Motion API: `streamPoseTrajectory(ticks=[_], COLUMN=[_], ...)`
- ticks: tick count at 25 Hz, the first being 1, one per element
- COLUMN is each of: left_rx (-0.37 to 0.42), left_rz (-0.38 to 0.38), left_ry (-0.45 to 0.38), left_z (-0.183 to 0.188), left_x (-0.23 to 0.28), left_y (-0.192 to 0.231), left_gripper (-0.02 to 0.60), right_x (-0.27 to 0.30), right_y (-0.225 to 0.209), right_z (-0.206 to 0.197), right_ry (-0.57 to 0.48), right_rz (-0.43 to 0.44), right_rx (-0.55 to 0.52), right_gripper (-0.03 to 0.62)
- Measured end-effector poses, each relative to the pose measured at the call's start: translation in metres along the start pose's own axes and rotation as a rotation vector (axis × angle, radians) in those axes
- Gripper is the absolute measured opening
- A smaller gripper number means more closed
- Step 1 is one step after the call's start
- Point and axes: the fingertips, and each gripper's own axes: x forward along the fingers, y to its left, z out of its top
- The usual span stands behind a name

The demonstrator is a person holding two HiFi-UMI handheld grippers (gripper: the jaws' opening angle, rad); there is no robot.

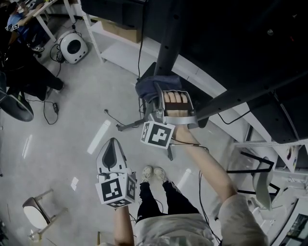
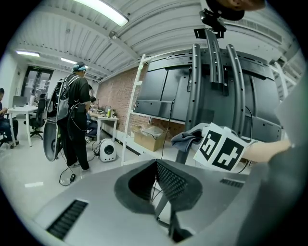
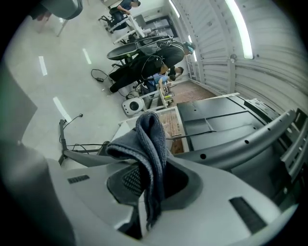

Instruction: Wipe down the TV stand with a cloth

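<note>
Cloth [image 3: 147,144] first: a dark blue-grey rag, folded over and pinched in the right tongs [image 1: 154,97]. Both jaws are closed on it and the loose ends droop to either side. Seen from the head view, it sits right up against the lower end of the dark column of the TV stand [image 1: 167,45], just above where the grey legs [image 1: 129,126] splay out across the floor. A big black screen [image 1: 240,33] looms over that side, carried on the stand's uprights.

The left tongs [image 2: 161,185] hang lower, out over open floor and well apart from the stand. Their jaws are drawn together with nothing between them, and the nose points towards the stand and the other gripper's marker cube [image 2: 221,146].

Now the room. The floor [image 1: 72,129] is pale grey and glossy, with streaks of reflected light on it. A black cable [image 1: 48,113] trails across it, and a white round appliance [image 1: 73,46] sits near the foot of a white shelf frame [image 1: 96,33]. Behind that frame stands a cardboard box [image 2: 149,137], and beyond it runs a brick wall [image 2: 115,93]. A person with a backpack [image 2: 72,120] stands over by a white bench [image 2: 19,111]. Strip lights [image 2: 103,12] run along a ribbed ceiling. Down below, the operator's pale shoes [image 1: 154,174] are planted close to the stand's legs.
</note>
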Motion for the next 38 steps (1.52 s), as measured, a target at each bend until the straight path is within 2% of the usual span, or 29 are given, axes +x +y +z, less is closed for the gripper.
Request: streamPoseTrajectory(ticks=[7,14,18,26,38], left_rx=[-0.011,-0.056,-0.068,-0.08,-0.07], left_rz=[0.025,0.069,0.09,0.118,0.127], left_ry=[0.047,0.079,0.09,0.132,0.187], left_z=[-0.033,-0.061,-0.078,-0.119,-0.165], left_x=[0.011,0.015,0.018,0.025,0.034], left_y=[-0.001,0.012,0.02,0.037,0.044], left_gripper=[0.015,0.015,0.015,0.015,0.015], right_x=[0.015,0.032,0.04,0.059,0.074], right_y=[0.06,0.134,0.165,0.238,0.294], right_z=[-0.013,-0.022,-0.025,-0.037,-0.061], right_ry=[0.008,0.033,0.034,0.058,0.094], right_rz=[0.103,0.211,0.243,0.338,0.395], right_rx=[0.002,-0.017,-0.05,-0.038,-0.04], right_gripper=[0.058,0.057,0.058,0.058,0.057])
